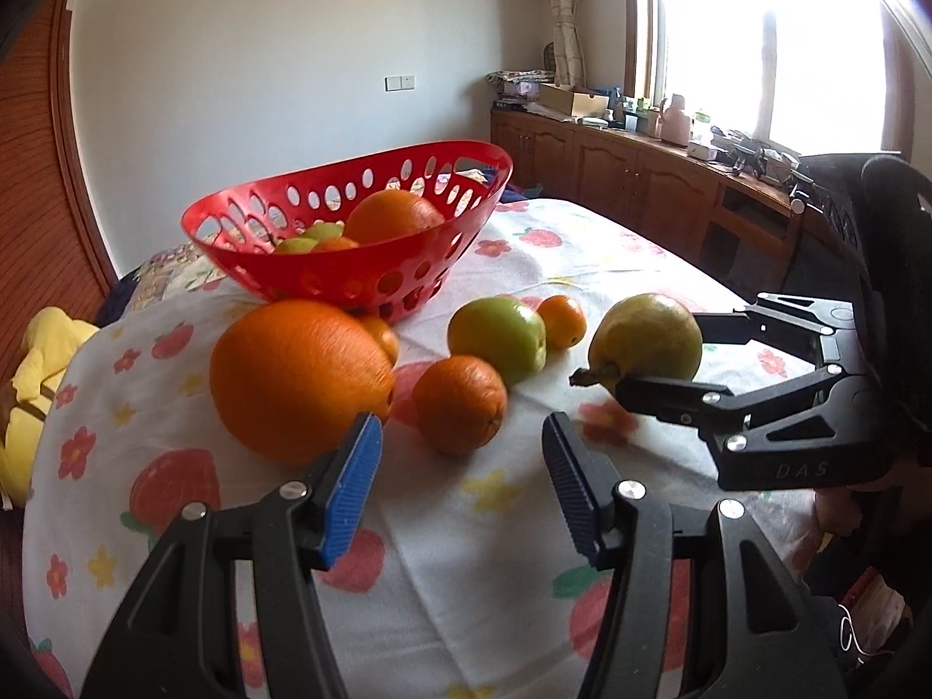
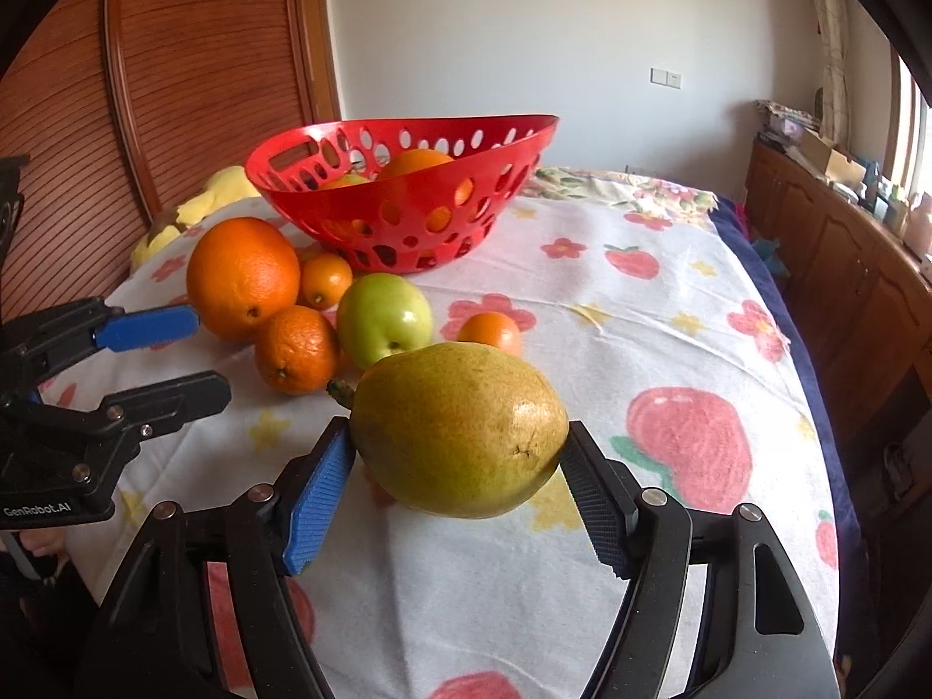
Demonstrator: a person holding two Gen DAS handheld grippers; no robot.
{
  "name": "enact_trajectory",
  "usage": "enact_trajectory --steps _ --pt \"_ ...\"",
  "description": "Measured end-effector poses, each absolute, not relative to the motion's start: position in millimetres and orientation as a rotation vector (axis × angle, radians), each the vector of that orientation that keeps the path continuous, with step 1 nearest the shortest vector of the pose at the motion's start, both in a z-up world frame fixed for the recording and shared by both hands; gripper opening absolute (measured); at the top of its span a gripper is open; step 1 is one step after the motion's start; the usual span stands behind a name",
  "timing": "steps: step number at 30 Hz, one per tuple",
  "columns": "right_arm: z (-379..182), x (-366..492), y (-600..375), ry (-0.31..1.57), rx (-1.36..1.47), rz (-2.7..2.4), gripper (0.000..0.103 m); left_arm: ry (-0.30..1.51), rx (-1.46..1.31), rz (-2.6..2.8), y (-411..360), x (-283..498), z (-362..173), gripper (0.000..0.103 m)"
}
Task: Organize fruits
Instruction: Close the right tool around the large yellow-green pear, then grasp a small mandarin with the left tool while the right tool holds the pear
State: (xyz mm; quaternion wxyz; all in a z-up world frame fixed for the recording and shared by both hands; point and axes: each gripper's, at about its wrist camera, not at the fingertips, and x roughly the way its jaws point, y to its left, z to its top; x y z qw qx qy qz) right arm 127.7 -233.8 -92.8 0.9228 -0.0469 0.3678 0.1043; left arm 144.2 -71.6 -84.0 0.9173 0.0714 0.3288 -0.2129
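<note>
A red perforated basket (image 1: 373,268) (image 2: 408,221) stands at the back of the table and holds an orange (image 1: 393,215) and green fruit. In front of it lie a big orange (image 1: 300,378) (image 2: 242,276), a smaller orange (image 1: 460,402) (image 2: 297,349), a green apple (image 1: 498,338) (image 2: 384,317) and small oranges (image 1: 561,320) (image 2: 325,278). My right gripper (image 2: 457,454) (image 1: 658,352) is shut on a yellow-green pear (image 2: 460,428) (image 1: 646,343), just above the cloth. My left gripper (image 1: 463,437) (image 2: 204,349) is open and empty, in front of the smaller orange.
The table has a white cloth with a fruit and flower print (image 1: 483,553) (image 2: 641,303). A yellow plush toy (image 1: 35,396) lies off its left edge. Wooden cabinets with clutter (image 1: 641,175) run under the window at right. A wooden door (image 2: 192,87) is behind at left.
</note>
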Motion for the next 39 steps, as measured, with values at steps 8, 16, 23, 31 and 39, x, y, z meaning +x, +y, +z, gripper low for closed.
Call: enact_trajectory --steps 8,16,23,31,39 --pt "-97.2 128.6 -235.1 0.758 -0.091 0.216 0.074 0.712 0.172 -0.42 -87.3 162.7 -89.5 0.05" --pt "-99.2 130.0 -238.2 0.763 -0.067 0.218 0.074 0.73 0.217 -0.383 -99.4 167.8 -95.6 0.052" --pt "-99.7 129.3 -234.0 0.756 -0.102 0.209 0.074 0.729 0.254 -0.334 -102.9 171.4 -99.2 0.053" --pt "-100.7 129.2 -233.5 0.755 -0.091 0.21 0.074 0.725 0.272 -0.321 -105.0 173.1 -99.9 0.05" --pt "-101.8 129.2 -233.7 0.761 -0.09 0.207 0.074 0.736 0.259 -0.335 -96.3 170.4 -98.1 0.041"
